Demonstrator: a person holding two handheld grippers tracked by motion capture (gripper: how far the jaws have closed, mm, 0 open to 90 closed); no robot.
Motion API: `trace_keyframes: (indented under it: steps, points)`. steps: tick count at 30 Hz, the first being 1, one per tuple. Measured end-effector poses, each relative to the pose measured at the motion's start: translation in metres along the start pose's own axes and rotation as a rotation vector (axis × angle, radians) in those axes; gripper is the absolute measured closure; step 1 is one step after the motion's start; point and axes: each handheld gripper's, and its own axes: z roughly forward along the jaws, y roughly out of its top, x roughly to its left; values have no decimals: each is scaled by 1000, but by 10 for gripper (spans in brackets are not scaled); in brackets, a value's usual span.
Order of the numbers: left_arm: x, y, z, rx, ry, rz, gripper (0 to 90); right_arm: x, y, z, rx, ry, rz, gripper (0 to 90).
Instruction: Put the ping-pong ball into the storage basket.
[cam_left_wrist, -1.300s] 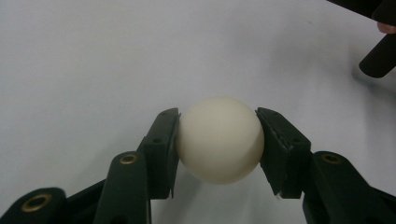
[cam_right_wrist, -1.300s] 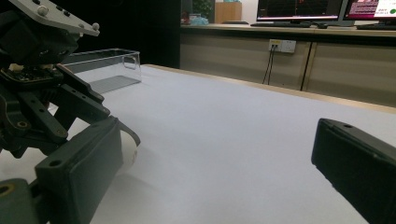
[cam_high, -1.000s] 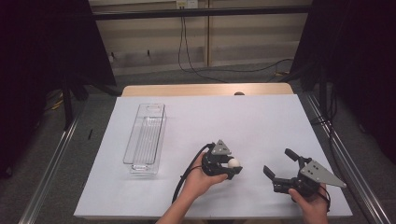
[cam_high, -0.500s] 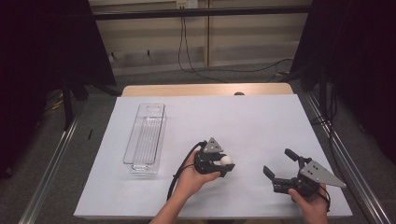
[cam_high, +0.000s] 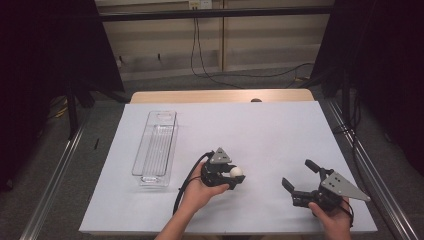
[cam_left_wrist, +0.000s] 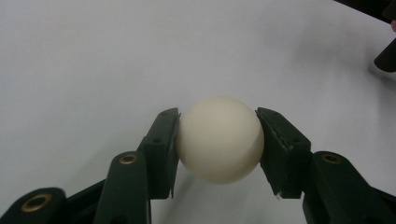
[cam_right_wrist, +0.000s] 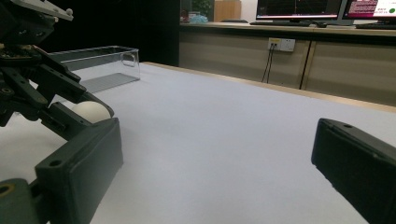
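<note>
One ball (cam_high: 236, 172), cream-white, sat pinched between the closed jaws of the left gripper (cam_high: 233, 177) at lower centre of the high view, and over the last second that gripper had slid a little left and down the frame, toward the clear plastic tray (cam_high: 156, 148) at centre left. In the left gripper view the ball (cam_left_wrist: 219, 139) was squeezed from both sides above the white table (cam_left_wrist: 93, 56), so the carry to the tray looked begun but not finished. At lower right, the right gripper (cam_high: 301, 180) had stayed put, jaws wide apart and empty.
</note>
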Motion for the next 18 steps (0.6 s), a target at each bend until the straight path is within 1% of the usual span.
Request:
trace_keyframes:
  steps: [1,2,4,5,6,7,8,9,13,14,16,17,18]
  points:
    - [1,-1,-1,4,1,0,512,0,0,0,0,-1,1,16]
    - [1,-2,-1,-6,5,-8,512,0,0,0,2,1,2,16]
    - [2,-1,-3,-2,1,-14,512,-1,0,0,1,-1,2,15]
    - [2,-1,-3,-13,3,-15,512,-1,0,0,0,-8,6,15]
    - [2,0,-4,-6,7,-9,512,-1,0,0,1,-9,10,15]
    - [2,0,-4,-10,5,-11,512,-1,0,0,2,-6,9,15]
    - [2,-1,-3,-19,-4,-22,512,-1,0,0,3,-4,7,16]
    - [2,-1,-3,1,7,-19,512,-1,0,0,0,-6,2,15]
    - [3,-1,-4,-8,9,-17,512,0,0,0,2,-9,3,16]
    - [3,-1,-4,-10,3,-23,512,0,0,0,1,-10,2,16]
    - [4,0,-5,-2,8,-17,512,0,0,0,-2,-9,2,16]
    - [4,-1,-4,-15,-2,-20,512,1,0,1,0,-9,3,16]
    - [4,-1,-5,0,7,-18,512,1,0,1,2,-4,-1,16]
